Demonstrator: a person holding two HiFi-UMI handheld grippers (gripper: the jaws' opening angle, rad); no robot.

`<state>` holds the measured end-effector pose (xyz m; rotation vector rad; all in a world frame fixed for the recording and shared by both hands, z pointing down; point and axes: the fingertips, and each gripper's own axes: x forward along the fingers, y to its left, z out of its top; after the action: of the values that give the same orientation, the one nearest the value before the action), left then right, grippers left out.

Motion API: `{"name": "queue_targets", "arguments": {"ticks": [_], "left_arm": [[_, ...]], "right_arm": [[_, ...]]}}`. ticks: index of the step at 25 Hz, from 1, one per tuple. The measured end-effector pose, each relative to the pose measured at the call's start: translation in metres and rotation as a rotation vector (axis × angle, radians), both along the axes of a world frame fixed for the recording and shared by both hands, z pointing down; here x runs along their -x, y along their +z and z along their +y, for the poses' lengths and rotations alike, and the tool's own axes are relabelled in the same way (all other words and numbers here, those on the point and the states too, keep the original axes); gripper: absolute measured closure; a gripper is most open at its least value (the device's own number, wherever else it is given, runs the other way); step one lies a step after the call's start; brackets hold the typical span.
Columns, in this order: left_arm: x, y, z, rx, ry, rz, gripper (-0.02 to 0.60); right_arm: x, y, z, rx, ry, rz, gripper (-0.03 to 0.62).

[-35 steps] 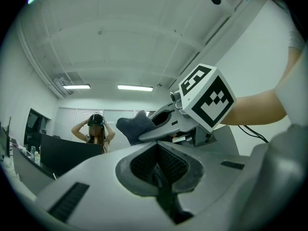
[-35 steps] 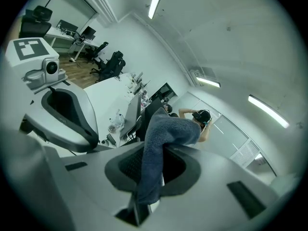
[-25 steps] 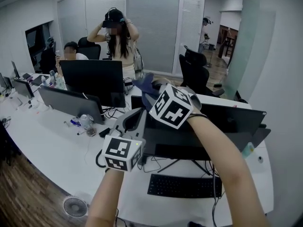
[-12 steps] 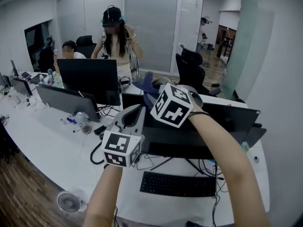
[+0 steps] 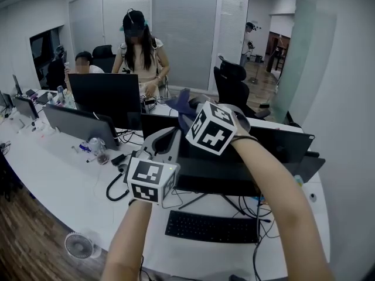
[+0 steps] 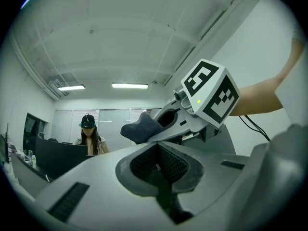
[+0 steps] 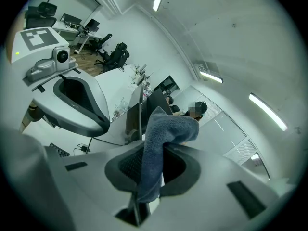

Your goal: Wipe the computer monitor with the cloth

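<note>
I hold a blue cloth (image 5: pixel 181 105) in my right gripper (image 5: pixel 186 117), raised above the top edge of the dark computer monitor (image 5: pixel 275 152). In the right gripper view the cloth (image 7: pixel 162 139) is pinched between the shut jaws of the right gripper (image 7: pixel 150 171) and folds over them. My left gripper (image 5: pixel 167 140) is held just to the left of and below the right one, in front of the monitor's left end. In its own view the left gripper (image 6: pixel 158 164) is shut with nothing in it, and the cloth (image 6: pixel 141 128) shows beyond its tips.
A black keyboard (image 5: pixel 210 227) and cables lie on the white desk (image 5: pixel 64 183) under my arms. More monitors (image 5: pixel 106 96) stand at the left. A small fan (image 5: pixel 78 246) is on the floor. One person stands and another sits behind; an office chair (image 5: pixel 233 85) is further back.
The standing person has lowered both arms from the headset. The desk has slid slightly left in view. Both grippers keep about the same places, the cloth still held.
</note>
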<state>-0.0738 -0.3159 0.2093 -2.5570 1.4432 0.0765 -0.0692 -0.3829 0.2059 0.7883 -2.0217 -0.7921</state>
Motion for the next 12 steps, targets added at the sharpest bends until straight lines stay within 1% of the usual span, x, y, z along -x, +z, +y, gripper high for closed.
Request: {"name": "queue_targets", "arguments": {"ticks": [6, 12], "left_arm": [[-0.019, -0.003, 0.003, 0.009, -0.002, -0.007, 0.573], [-0.043, -0.002, 0.005, 0.019, 0.009, -0.02, 0.573]], "right_arm": [[-0.019, 0.001, 0.005, -0.017, 0.004, 0.055, 0.534], [-0.043, 0.001, 0.007, -0.02, 0.01, 0.076, 0.534]]}}
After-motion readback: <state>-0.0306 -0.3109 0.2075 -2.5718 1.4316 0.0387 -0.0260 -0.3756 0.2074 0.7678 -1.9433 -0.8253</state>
